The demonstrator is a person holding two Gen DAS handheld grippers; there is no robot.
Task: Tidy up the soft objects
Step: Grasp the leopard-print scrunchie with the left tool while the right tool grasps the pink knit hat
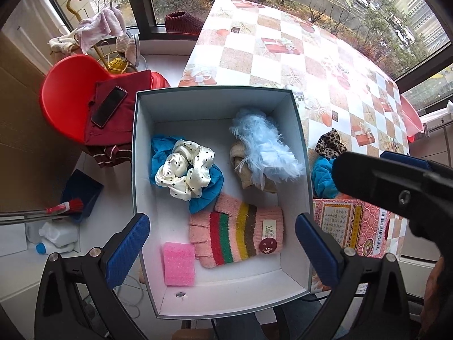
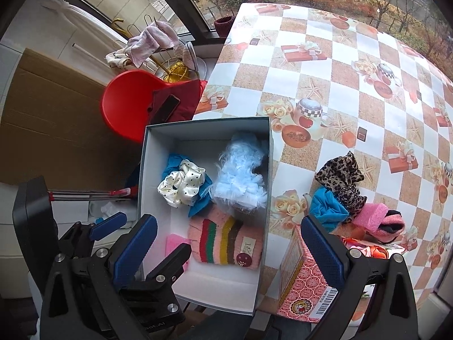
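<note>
An open white box [image 1: 219, 92] [image 2: 263, 170] sits at the table's near left corner. It holds a striped pink glove [image 1: 240, 232] [image 2: 226, 246], a pink sponge [image 1: 179, 265], a cream dotted scrunchie [image 1: 184, 170] [image 2: 182, 185] over blue cloth, and a pale blue fluffy piece [image 1: 266, 147] [image 2: 240, 175]. Outside on the table lie a leopard scrunchie [image 2: 341, 180] [image 1: 331, 143], a blue cloth [image 2: 328, 211] [image 1: 322, 178] and a pink item [image 2: 379, 221]. My left gripper [image 1: 222, 243] hangs open above the box. My right gripper [image 2: 229, 249] is open too, empty, above the box's right wall.
A pink patterned carton [image 2: 303, 283] [image 1: 348, 223] stands just right of the box. A red chair [image 1: 70, 93] [image 2: 127, 104] with a dark red garment and a phone [image 1: 109, 106] sits left of the table. A checked tablecloth [image 2: 354, 85] covers the table toward the window.
</note>
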